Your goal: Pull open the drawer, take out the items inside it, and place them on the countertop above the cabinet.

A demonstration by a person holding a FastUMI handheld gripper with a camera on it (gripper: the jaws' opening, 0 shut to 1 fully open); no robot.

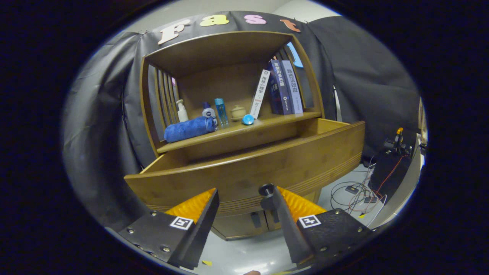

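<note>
One drawer (248,172) is seen pulled well out from the wooden cabinet (244,225), its curved front panel standing directly ahead of the gripper (244,194). The inside of the drawer is hidden behind the front panel, so its contents cannot be told. A dark round knob (266,190) is fixed low on the drawer front.

The gripper's fingers are held wide apart, with a broad gap between them, and nothing is gripped. The knob is seen just at the tip of the right finger; whether it is touched cannot be told. The left finger is clear of the knob, its tip seen against the lower part of the drawer front.

Above the drawer, the countertop (237,131) is noted as a shelf surface beneath an open wooden hutch. On it, toward the left above the drawer, a rolled blue towel (189,129) is laid. Behind the towel a white pump bottle (182,111), a small white-and-blue bottle (208,111) and a clear blue bottle (221,112) are stood upright. Beside these a small pale lidded jar (238,112) and a blue cap-like item (248,119) are observed. To the right above the drawer, several books (280,89) are stood leaning.

Below the drawer, two cabinet doors are seen closed. On the floor to the right of the drawer, loose cables (357,191) are recorded.
</note>
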